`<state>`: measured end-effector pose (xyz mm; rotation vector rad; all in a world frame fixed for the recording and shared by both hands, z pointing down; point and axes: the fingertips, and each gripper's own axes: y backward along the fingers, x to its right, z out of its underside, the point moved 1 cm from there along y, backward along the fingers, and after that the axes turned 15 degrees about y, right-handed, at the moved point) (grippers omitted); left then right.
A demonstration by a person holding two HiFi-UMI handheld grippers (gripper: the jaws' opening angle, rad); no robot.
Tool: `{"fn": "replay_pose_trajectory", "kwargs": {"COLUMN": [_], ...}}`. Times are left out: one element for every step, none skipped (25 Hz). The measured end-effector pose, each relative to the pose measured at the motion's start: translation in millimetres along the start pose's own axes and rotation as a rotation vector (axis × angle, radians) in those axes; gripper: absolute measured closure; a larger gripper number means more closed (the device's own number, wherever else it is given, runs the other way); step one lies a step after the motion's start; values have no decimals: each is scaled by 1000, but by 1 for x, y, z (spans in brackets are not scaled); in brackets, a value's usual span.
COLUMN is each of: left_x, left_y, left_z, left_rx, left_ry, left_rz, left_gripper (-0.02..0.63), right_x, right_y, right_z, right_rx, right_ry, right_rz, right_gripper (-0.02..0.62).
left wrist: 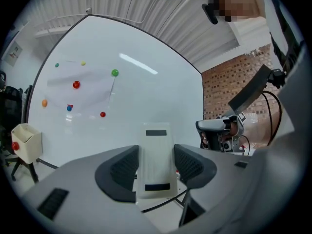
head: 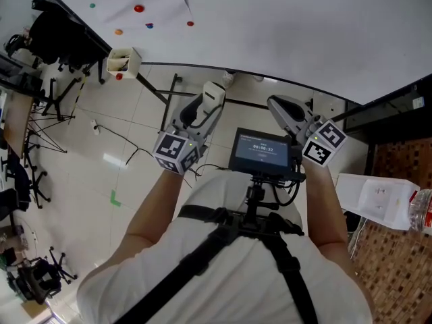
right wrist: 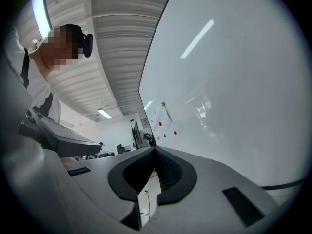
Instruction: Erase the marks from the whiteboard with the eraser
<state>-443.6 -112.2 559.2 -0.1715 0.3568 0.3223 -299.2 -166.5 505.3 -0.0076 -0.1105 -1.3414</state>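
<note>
The whiteboard [head: 283, 39] fills the top of the head view, with several coloured magnets [head: 138, 8] near its left end and a thin dark line [head: 185, 0] by them. My left gripper [head: 210, 98] is shut on the white eraser [head: 214, 90], held short of the board. In the left gripper view the eraser [left wrist: 156, 155] stands upright between the pads, with the whiteboard [left wrist: 146, 96] and its magnets [left wrist: 76, 84] beyond. My right gripper [head: 279, 104] is beside it, shut and holding nothing. In the right gripper view its tips [right wrist: 155, 149] meet, and the whiteboard [right wrist: 234, 106] is on the right.
A small white box [head: 123, 61] hangs at the board's lower left corner. The stand's black legs [head: 172, 90] and a cable lie on the tiled floor. A screen [head: 263, 150] sits on my chest rig. Tripods [head: 40, 147] stand left; a white carton [head: 378, 198] is at right.
</note>
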Motion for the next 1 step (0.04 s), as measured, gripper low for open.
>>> {"fn": "replay_pose_trajectory", "kwargs": {"left_x": [0], "left_y": [7], "left_z": [-4], "left_rx": [0], "left_ry": [1], "left_rz": [4], "left_gripper": [336], "right_x": [-7], "right_y": [-3], "right_z": [-4], "right_rx": [2], "right_ry": [1], "right_rz": [3], "right_gripper": [574]}}
